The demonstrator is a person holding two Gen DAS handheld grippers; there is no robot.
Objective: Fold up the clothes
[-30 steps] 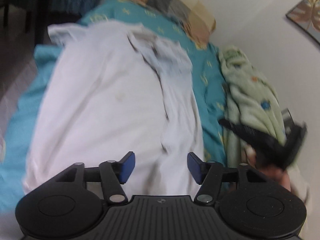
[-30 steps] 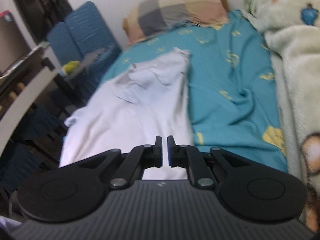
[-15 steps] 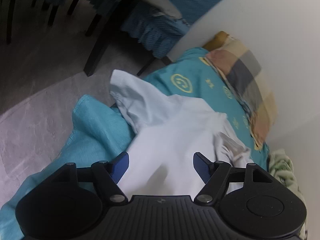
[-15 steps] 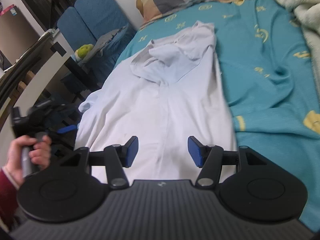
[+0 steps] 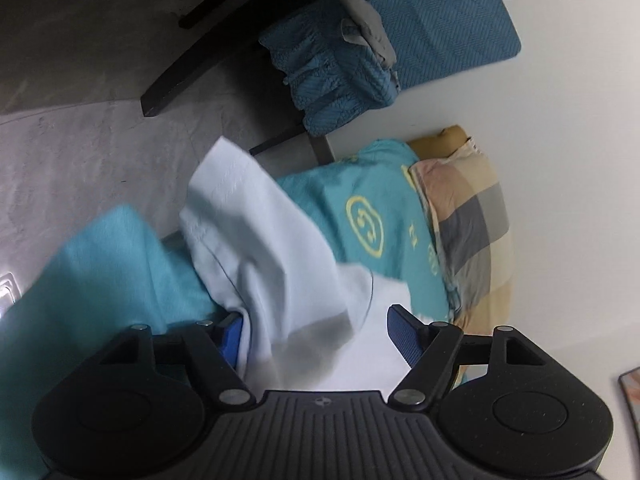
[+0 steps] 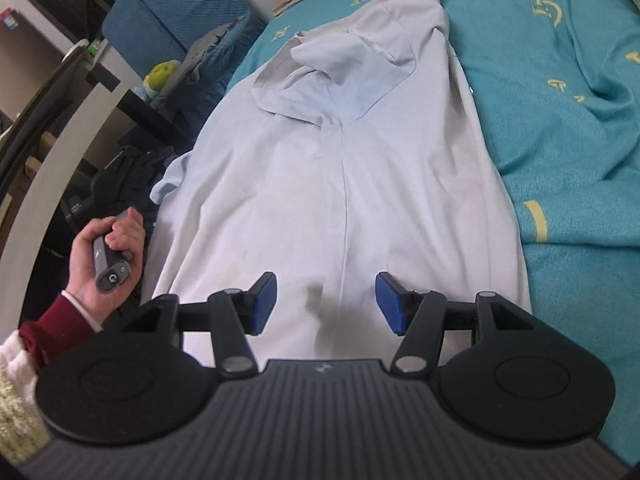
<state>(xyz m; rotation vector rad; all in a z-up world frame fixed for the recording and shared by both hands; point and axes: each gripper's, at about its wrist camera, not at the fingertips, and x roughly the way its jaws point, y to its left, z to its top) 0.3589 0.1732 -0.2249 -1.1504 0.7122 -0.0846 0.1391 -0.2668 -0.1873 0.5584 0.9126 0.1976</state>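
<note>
**Inspector:** Largest first. The teal bedsheet (image 6: pixel 568 128) carries the white shirt (image 6: pixel 332 184), which lies lengthwise near the bed's edge with one sleeve already folded across the chest. Risks?

**Assistant:** The other sleeve (image 5: pixel 248 216) hangs over the edge. If the left gripper (image 5: pixel 316 332) closes now it may pinch sheet along with cloth, and the fold would drag. Its jaws stand open around the shirt's side, pads not pressing.

**Inspector:** And the right gripper (image 6: pixel 325 302)?

**Assistant:** Open above the hem, holding nothing.

**Inspector:** Differences between views?

**Assistant:** Only the right view shows the whole shirt and the hand (image 6: pixel 106 258) on the left handle. Only the left shows the overhanging sleeve close up.
</note>
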